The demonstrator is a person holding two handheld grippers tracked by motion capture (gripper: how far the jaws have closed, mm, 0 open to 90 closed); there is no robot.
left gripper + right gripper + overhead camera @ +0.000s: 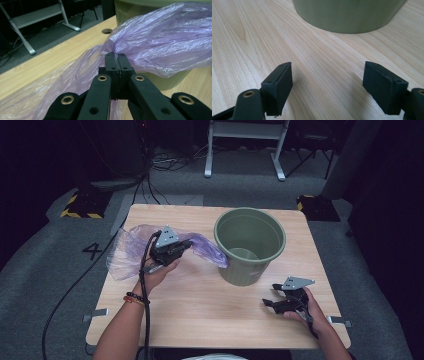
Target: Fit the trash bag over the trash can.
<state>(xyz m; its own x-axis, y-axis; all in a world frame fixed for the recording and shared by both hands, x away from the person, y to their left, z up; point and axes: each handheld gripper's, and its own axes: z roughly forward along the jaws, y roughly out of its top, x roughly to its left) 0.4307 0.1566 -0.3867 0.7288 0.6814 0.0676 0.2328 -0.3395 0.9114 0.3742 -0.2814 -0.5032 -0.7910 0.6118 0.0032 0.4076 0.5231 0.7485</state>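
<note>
Beside green plastic bucket (pixel 249 245): left gripper (pixel 116 58) fingers pinching thin purple plastic bag (pixel 160 42), lifted off wooden counter (pixel 210 300). Right gripper (pixel 328 82) fingers spread, idle. Next, likely: open bag mouth over rim.

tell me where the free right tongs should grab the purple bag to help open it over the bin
Judging by its pose, take the loose film of the purple bag at its slack left end, coming in from the near side. The left tongs already pinch the bunched middle beside the green bin; the right tongs stand open.
</note>
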